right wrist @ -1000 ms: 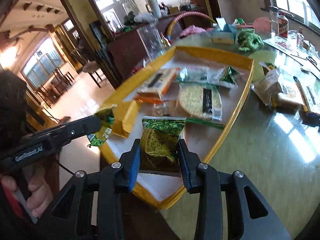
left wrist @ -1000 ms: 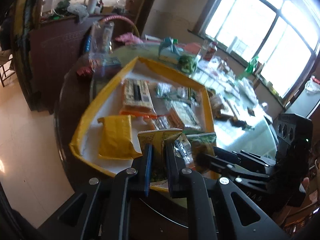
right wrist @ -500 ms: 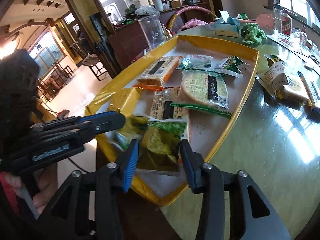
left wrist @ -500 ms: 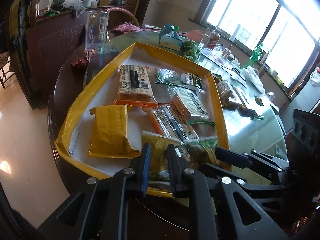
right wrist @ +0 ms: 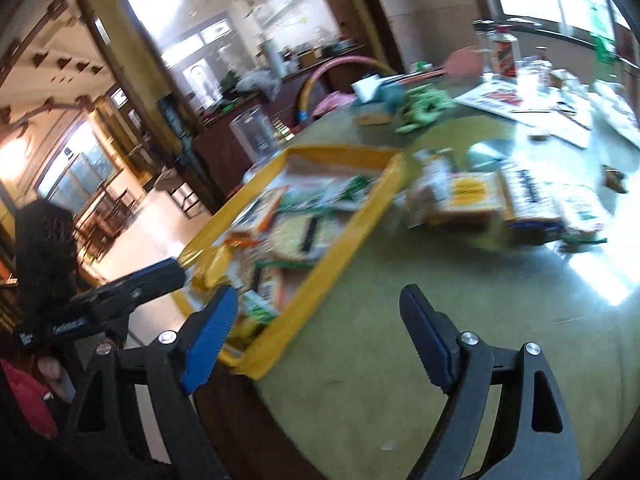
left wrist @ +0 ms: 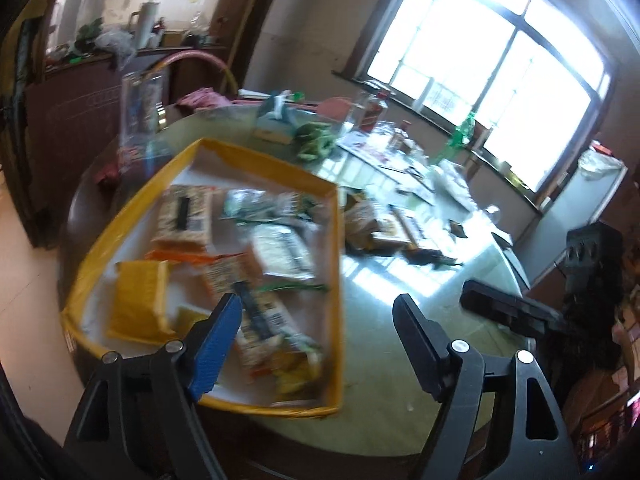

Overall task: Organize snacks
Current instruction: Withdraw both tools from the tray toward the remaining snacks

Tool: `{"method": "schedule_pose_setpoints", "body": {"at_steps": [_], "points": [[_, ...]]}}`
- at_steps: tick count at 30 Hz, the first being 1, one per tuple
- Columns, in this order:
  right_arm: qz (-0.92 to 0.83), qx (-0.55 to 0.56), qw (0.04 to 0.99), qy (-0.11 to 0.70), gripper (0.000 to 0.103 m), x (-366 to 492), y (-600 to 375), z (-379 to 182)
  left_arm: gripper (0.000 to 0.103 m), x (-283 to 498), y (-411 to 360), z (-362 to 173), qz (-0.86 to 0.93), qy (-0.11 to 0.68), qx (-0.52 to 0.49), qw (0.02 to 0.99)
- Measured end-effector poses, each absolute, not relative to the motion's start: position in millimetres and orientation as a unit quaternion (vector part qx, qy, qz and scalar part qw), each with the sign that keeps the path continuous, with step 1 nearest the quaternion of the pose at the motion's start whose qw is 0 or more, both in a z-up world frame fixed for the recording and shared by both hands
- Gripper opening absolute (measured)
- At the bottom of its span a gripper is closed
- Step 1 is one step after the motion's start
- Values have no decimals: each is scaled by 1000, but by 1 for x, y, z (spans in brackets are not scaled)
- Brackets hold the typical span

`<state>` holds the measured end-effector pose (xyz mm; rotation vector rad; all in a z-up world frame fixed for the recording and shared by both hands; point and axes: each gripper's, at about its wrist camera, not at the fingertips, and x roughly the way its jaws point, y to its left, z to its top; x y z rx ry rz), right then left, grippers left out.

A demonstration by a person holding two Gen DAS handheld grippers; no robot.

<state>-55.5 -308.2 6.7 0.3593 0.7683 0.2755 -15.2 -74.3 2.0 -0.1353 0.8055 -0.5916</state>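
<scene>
A yellow-rimmed tray lies on the glass-topped table and holds several snack packets, among them a yellow packet and a round cracker pack. More snack packs lie loose on the table right of the tray. My left gripper is open and empty above the tray's near right corner. My right gripper is open and empty above the table just right of the tray. Both views are blurred.
A clear plastic jug stands beyond the tray's far left corner. A tissue box, green cloth, bottles and papers crowd the far table. The table's round edge runs near me.
Both grippers have opened and let go of their snack packets, which now lie at the tray's near end. Both grippers have swung right, toward the loose snacks on the table.
</scene>
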Motion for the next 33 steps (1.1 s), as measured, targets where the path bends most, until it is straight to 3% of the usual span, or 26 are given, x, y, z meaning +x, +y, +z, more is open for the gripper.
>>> {"method": "schedule_pose_setpoints", "body": {"at_steps": [7, 16, 33], "points": [[40, 182, 898, 398, 84, -28, -407, 12, 78, -21, -112, 3, -315, 386, -45, 866], [-64, 215, 857, 465, 85, 46, -509, -44, 78, -27, -123, -3, -321, 397, -36, 859], [-94, 164, 849, 494, 83, 79, -517, -84, 78, -17, -156, -17, -314, 440, -16, 841]]}}
